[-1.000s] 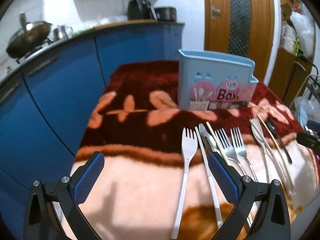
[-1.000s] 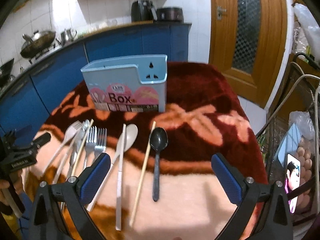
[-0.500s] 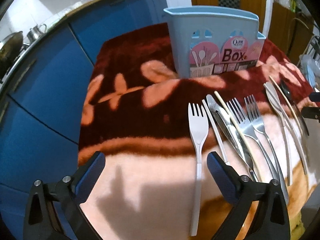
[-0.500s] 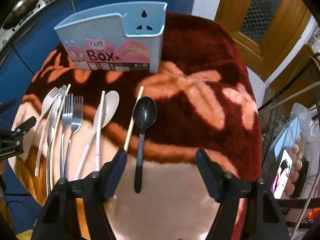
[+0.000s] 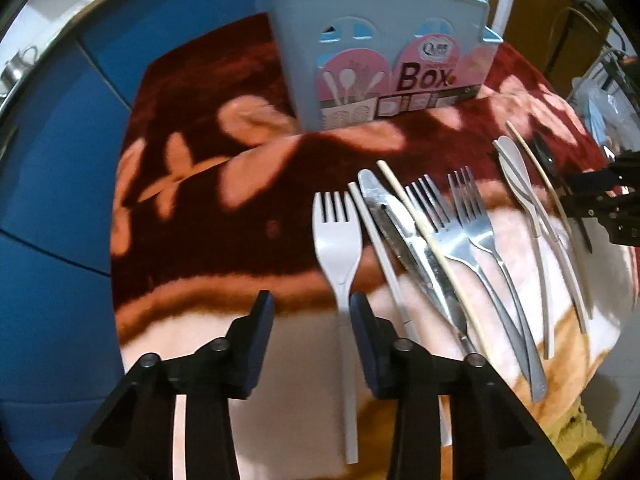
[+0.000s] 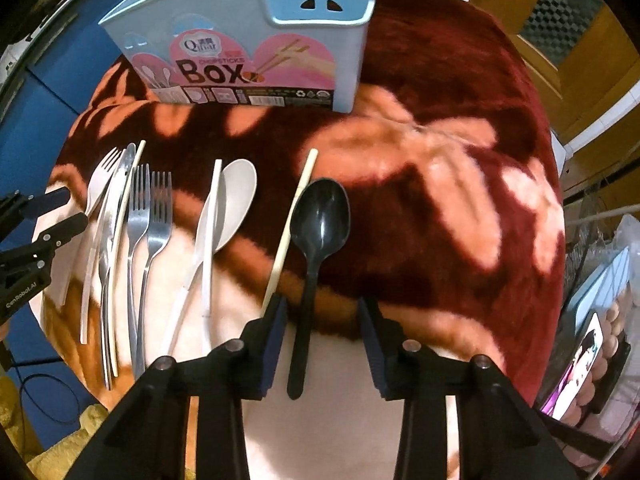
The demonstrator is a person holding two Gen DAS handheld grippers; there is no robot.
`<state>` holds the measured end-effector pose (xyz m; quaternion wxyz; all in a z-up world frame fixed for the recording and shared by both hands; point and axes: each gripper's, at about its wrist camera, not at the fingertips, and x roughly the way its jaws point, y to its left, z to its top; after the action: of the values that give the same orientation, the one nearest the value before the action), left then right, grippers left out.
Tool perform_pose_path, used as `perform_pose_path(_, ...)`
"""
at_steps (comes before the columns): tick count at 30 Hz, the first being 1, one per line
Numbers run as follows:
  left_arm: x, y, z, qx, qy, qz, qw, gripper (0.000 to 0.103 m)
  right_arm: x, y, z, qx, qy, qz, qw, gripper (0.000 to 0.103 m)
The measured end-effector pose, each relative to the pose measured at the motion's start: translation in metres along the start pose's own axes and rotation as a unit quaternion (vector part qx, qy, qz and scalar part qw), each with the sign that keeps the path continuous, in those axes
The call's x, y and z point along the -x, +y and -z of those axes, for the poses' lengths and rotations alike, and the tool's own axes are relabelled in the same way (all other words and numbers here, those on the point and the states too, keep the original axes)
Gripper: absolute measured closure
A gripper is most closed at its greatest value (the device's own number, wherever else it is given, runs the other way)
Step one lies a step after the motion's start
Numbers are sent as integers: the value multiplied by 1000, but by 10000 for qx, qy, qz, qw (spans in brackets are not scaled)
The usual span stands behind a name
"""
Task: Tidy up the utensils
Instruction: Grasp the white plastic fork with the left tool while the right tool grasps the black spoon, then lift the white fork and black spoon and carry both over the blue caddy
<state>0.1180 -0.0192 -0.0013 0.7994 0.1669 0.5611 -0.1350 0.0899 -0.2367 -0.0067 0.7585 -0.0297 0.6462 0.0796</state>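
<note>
A light blue utensil box (image 5: 384, 68) stands at the back of the blanket-covered table; it also shows in the right wrist view (image 6: 256, 40). My left gripper (image 5: 312, 312) is open, low over the blanket, its jaws either side of the handle of a white plastic fork (image 5: 338, 232). My right gripper (image 6: 322, 312) is open, its jaws either side of the handle of a black spoon (image 6: 320, 216). Between them lie a knife (image 5: 400, 232), chopsticks (image 6: 290, 224), two metal forks (image 6: 148, 216) and a white spoon (image 6: 236, 196).
The table wears a red and peach floral blanket (image 6: 440, 160). Blue cabinets (image 5: 48, 184) stand to the left. A wooden door (image 6: 560, 20) is at the back right. A phone and a tray of eggs (image 6: 600, 340) sit off the table's right edge.
Both grippers have dropped toward the table and narrowed their jaws. The left has come over the white fork's handle, the right over the black spoon's handle.
</note>
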Motion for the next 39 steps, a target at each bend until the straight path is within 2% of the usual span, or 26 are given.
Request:
perform_pose_path(4, -11, -5, -8, -8, 348, 194, 9992, 75, -2, -4, -10, 12, 78, -37, 10000, 64)
perform_pose_path(9, -14, -6, -15, 16, 465, 341, 9983, 85, -7, -1, -17, 54, 70, -53, 9999, 66)
perform_pose_path(10, -15, -6, -16, 35, 486, 358, 9982, 87, -7, -3, -18, 51, 60, -55, 10000, 69)
perform_pose_path(11, -14, -6, -17, 40, 475, 374, 9982, 93, -7, -5, -18, 44, 36, -42, 10000, 73)
perform_pose_path(16, -10, 1, -17, 210, 336, 494, 9980, 94, -4, -12, -16, -61, -225, 9, 9997, 95)
perform_pose_path(17, -7, 6, -14, 252, 285, 520, 9979, 94, -3, -14, -15, -109, -294, -34, 9995, 95)
perform_pose_path(20, 1, 21, 1, 496, -75, 680, 9964, 94, 4, -21, -4, -276, -558, -140, 9980, 95)
perform_pose_path(26, 34, 40, 26, 763, -933, 670, 9904, 94, 22, -20, 16, -425, -1316, -196, 9902, 95)
perform_pose_path(29, 56, 41, 35, 837, -1513, 615, 9830, 94, 38, -8, 29, -322, -1918, -114, 9808, 95)
perform_pose_path(32, 75, 38, 43, 1039, -2164, 468, 9696, 94, 57, -3, 44, -325, -2555, -224, 9660, 95)
perform_pose_path(36, 82, 43, 36, 1357, -2558, 639, 9550, 95, 68, 11, 47, -329, -3084, -199, 9505, 95)
perform_pose_path(39, 87, 43, 26, 1387, -2753, 694, 9488, 95, 76, 12, 46, -373, -3355, -230, 9410, 95)
